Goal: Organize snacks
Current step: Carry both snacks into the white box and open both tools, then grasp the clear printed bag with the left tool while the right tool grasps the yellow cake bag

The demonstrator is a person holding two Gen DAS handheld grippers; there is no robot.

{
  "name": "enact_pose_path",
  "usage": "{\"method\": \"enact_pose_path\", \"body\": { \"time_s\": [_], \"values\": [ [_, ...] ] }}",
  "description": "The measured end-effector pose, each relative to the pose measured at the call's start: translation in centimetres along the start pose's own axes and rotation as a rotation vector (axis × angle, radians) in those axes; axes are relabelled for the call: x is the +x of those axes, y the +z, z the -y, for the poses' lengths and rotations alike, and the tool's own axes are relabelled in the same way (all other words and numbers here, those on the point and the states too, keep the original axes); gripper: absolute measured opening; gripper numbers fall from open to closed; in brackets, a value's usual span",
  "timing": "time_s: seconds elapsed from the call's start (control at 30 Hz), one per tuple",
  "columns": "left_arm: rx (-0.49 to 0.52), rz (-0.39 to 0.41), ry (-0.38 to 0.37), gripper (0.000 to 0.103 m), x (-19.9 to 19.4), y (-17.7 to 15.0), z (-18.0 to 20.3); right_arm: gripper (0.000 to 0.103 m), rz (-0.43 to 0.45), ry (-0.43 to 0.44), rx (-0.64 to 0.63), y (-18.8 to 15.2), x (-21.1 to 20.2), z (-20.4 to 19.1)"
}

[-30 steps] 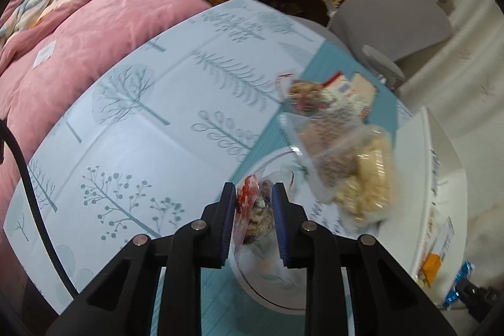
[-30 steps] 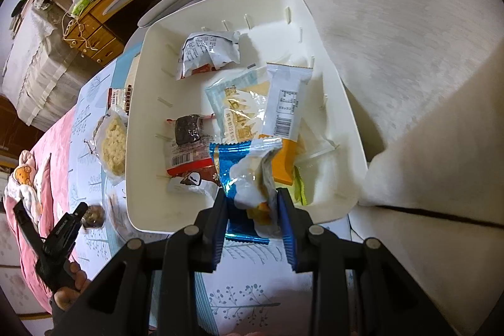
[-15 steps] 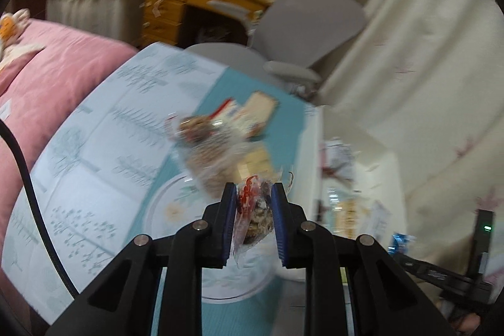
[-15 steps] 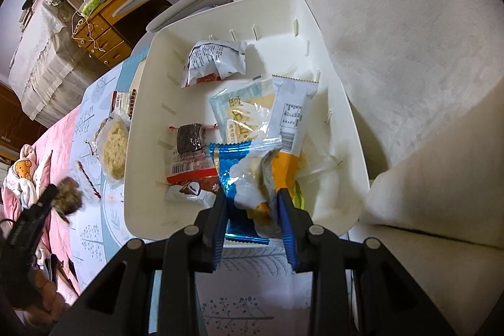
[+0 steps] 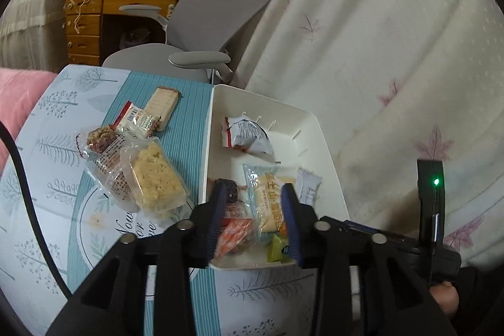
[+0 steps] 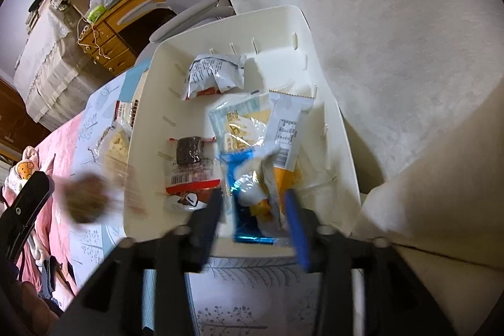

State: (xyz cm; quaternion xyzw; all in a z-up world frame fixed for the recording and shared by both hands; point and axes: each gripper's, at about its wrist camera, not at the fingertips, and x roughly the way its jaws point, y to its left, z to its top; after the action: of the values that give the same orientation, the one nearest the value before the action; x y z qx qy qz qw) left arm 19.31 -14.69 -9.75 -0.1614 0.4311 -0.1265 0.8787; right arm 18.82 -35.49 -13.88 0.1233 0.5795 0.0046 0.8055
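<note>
two grippers hang over the tree-print tablecloth [image 5: 63,210] and the white bin [image 5: 318,128] on it. inside the bin lie a grey-white packet [image 6: 214,74], a yellow cracker pack [image 5: 269,197] and a dark brownie [image 6: 189,148]; a rice-crisp bag [image 5: 154,178] lies on the cloth just beside the bin. your left gripper [image 5: 253,224] is spread wide and grips nothing, a red-wrapped snack [image 5: 234,233] lying between its fingers. your right gripper [image 6: 255,211] is parted too, with the blue packet [image 6: 249,194] loose between its fingers.
</note>
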Motion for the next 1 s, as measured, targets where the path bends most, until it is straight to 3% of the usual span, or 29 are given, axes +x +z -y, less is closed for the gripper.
{"method": "enact_pose_path", "body": {
  "time_s": [0.03, 0.13, 0.53, 0.87, 1.0],
  "values": [
    [0.009, -0.006, 0.003, 0.054, -0.1, 0.0, 0.1, 0.053, 0.001, 0.004, 0.007, -0.1, -0.1, 0.0],
    [0.005, -0.014, 0.015, 0.063, -0.6, 0.0, -0.3, 0.053, 0.005, 0.0, 0.011, -0.6, -0.5, -0.2],
    [-0.08, -0.085, 0.083, 0.071, -2.5, -1.5, -5.4, 0.053, -0.003, -0.054, 0.011, -4.0, -0.9, -2.8],
    [-0.15, -0.166, 0.122, 0.074, -5.0, -2.5, -12.6, 0.054, 0.011, -0.109, -0.07, -7.0, -1.1, -8.7],
    [-0.13, -0.195, 0.13, 0.082, -6.3, -1.9, -15.2, 0.054, 0.025, -0.118, -0.061, -7.6, -1.1, -11.3]
  ]
}}
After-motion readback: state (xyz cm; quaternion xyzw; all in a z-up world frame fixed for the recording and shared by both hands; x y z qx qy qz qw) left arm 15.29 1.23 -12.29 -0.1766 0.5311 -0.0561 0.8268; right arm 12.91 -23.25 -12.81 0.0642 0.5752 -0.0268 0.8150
